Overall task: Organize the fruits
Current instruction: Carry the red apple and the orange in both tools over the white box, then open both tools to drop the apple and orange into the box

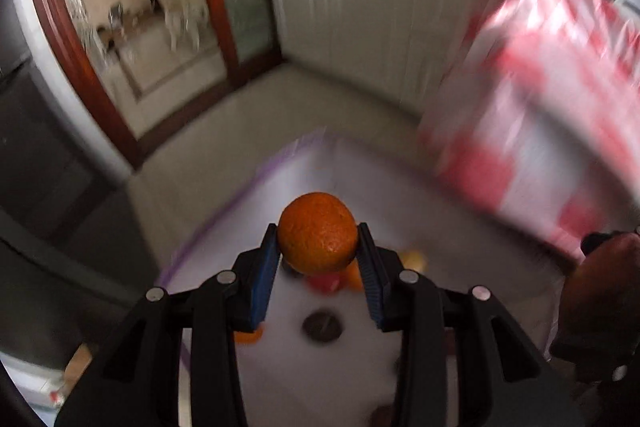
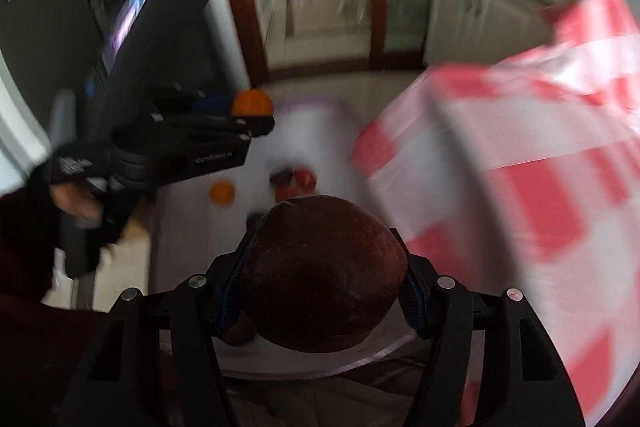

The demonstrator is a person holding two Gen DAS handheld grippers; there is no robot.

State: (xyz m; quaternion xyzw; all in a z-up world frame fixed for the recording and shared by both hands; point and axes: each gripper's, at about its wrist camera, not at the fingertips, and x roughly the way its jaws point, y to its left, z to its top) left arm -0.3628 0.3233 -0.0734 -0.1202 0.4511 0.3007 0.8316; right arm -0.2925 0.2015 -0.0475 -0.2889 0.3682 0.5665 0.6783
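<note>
In the left wrist view my left gripper [image 1: 318, 231] is shut on a small orange [image 1: 318, 223], its blue pads pressing both sides, above a white table [image 1: 248, 211] with a purple edge. In the right wrist view my right gripper [image 2: 323, 239] is shut on a large dark red apple [image 2: 324, 279], which fills the gap between the pads. The left gripper [image 2: 256, 121] and its orange [image 2: 253, 103] appear up left there, with a gloved hand [image 2: 76, 187] on the handle. Loose fruit lies on the table: an orange [image 2: 222, 191] and red pieces [image 2: 304, 179].
A big red-and-white checked plastic bag [image 2: 520, 167] stands on the table's right side, close to both grippers, seen also as the bag [image 1: 540, 107]. A dark round thing [image 1: 322, 325] lies under the left gripper. Cabinets [image 1: 360, 7] and a wood-framed doorway [image 1: 80, 67] lie beyond. Both views are motion-blurred.
</note>
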